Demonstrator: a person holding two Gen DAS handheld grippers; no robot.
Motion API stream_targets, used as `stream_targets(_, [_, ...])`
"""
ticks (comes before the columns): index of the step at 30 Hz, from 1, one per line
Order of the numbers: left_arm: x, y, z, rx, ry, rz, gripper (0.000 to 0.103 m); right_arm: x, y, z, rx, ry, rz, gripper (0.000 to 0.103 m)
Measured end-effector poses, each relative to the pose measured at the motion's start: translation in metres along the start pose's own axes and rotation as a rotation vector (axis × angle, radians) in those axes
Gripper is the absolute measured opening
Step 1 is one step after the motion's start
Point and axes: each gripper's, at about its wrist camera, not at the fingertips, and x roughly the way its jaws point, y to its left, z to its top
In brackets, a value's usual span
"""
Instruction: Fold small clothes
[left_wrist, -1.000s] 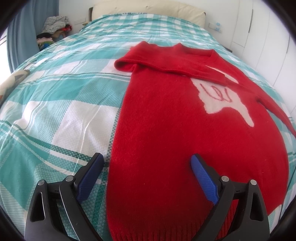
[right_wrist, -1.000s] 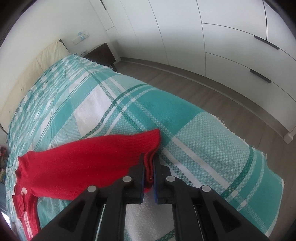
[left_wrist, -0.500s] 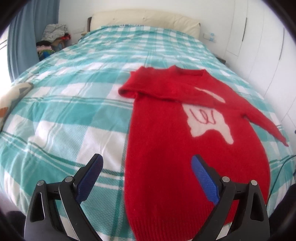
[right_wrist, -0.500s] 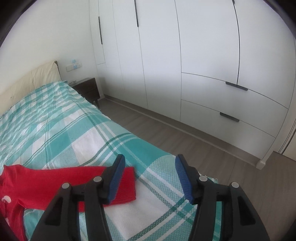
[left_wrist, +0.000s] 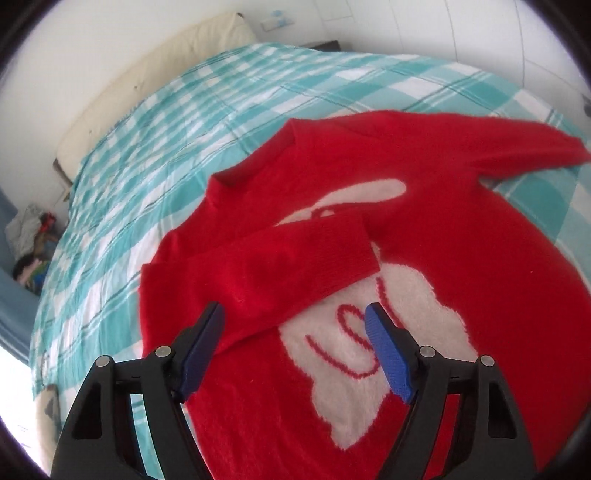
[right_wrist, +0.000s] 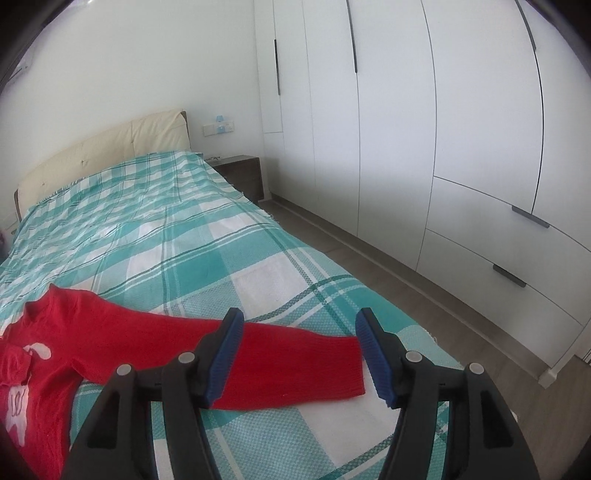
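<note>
A red sweater (left_wrist: 461, 206) with a white rabbit motif lies flat on the teal checked bed cover (left_wrist: 184, 122). One sleeve (left_wrist: 266, 273) is folded across its chest. My left gripper (left_wrist: 293, 323) hovers over that folded sleeve, its jaws closing, with nothing pressed between the blue pads. The other sleeve (right_wrist: 295, 363) stretches out flat toward the bed's edge. My right gripper (right_wrist: 299, 334) stands open above this sleeve's cuff end, not touching it. The sweater's body (right_wrist: 40, 354) shows at the left of the right wrist view.
A cream headboard (right_wrist: 99, 147) is at the far end of the bed. White wardrobes (right_wrist: 443, 147) and a strip of wooden floor (right_wrist: 424, 299) run along the bed's right side, with a dark nightstand (right_wrist: 243, 175) beside it. A pile of clothes (left_wrist: 29, 236) lies past the bed's other side.
My right gripper opened, let go of the sleeve cuff and rose; the sleeve now lies flat. My left gripper swung from the sweater's hem up over the chest and rolled, its jaws narrowing.
</note>
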Motion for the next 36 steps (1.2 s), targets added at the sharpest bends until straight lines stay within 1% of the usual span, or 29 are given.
stream_targets(3, [0.026, -0.012, 0.007, 0.067, 0.044, -0.039, 0.081, 0.002, 0.002, -0.001, -0.004, 0.01, 0.011, 0.063])
stream_targets(5, [0.04, -0.014, 0.01, 0.095, 0.053, -0.022, 0.08, 0.004, 0.005, -0.002, -0.013, 0.014, 0.017, 0.063])
stream_targets(6, [0.044, -0.013, 0.011, 0.09, 0.046, -0.029, 0.078, 0.005, 0.007, -0.002, -0.02, 0.015, 0.021, 0.063])
stream_targets(7, [0.046, -0.011, 0.013, 0.069, 0.039, -0.056, 0.059, 0.005, 0.01, -0.002, -0.029, 0.016, 0.026, 0.063])
stream_targets(8, [0.047, -0.006, 0.015, 0.031, 0.041, -0.093, 0.012, 0.006, 0.013, -0.003, -0.04, 0.017, 0.032, 0.063])
stream_targets(9, [0.048, 0.001, 0.017, -0.018, 0.053, -0.119, 0.005, 0.006, 0.016, -0.003, -0.053, 0.016, 0.035, 0.063])
stream_targets(10, [0.043, 0.009, 0.017, -0.072, 0.031, -0.13, 0.002, 0.006, 0.02, -0.004, -0.066, 0.015, 0.038, 0.063])
stream_targets(11, [0.034, 0.021, 0.017, -0.132, -0.003, -0.14, 0.002, 0.007, 0.023, -0.005, -0.079, 0.015, 0.042, 0.063])
stream_targets(13, [0.014, 0.058, 0.009, -0.28, -0.058, -0.153, 0.002, 0.006, 0.028, -0.006, -0.098, 0.011, 0.046, 0.063])
stream_targets(14, [0.001, 0.082, 0.001, -0.358, -0.085, -0.147, 0.002, 0.005, 0.03, -0.006, -0.107, 0.007, 0.047, 0.063])
stream_targets(16, [-0.021, 0.135, -0.026, -0.52, -0.119, -0.104, 0.002, 0.003, 0.033, -0.006, -0.122, -0.003, 0.051, 0.063])
stream_targets(18, [-0.041, 0.19, -0.065, -0.692, -0.127, -0.034, 0.002, 0.001, 0.034, -0.006, -0.13, -0.013, 0.054, 0.063])
stream_targets(19, [-0.046, 0.216, -0.086, -0.765, -0.118, 0.013, 0.002, 0.0, 0.034, -0.006, -0.129, -0.015, 0.057, 0.063])
stream_targets(21, [-0.052, 0.256, -0.129, -0.872, -0.08, 0.132, 0.002, 0.0, 0.034, -0.005, -0.126, -0.015, 0.062, 0.063])
stream_targets(22, [-0.053, 0.27, -0.15, -0.919, -0.056, 0.181, 0.002, 0.0, 0.035, -0.005, -0.126, -0.014, 0.063, 0.063])
stream_targets(25, [-0.053, 0.296, -0.205, -1.05, 0.017, 0.293, 0.002, 0.001, 0.037, -0.007, -0.126, -0.006, 0.066, 0.063])
stream_targets(27, [-0.049, 0.304, -0.235, -1.129, 0.059, 0.347, 0.002, 0.001, 0.039, -0.008, -0.133, -0.004, 0.065, 0.063])
stream_targets(30, [-0.032, 0.309, -0.267, -1.22, 0.12, 0.373, 0.002, 0.001, 0.042, -0.01, -0.15, -0.007, 0.062, 0.063])
stream_targets(32, [-0.024, 0.308, -0.282, -1.238, 0.155, 0.407, 0.002, 0.001, 0.044, -0.011, -0.158, -0.005, 0.059, 0.063])
stream_targets(33, [-0.02, 0.308, -0.288, -1.25, 0.171, 0.411, 0.002, 0.001, 0.045, -0.012, -0.161, -0.003, 0.057, 0.063])
stream_targets(36, [-0.011, 0.312, -0.307, -1.322, 0.208, 0.384, 0.002, 0.002, 0.045, -0.014, -0.167, 0.003, 0.055, 0.063])
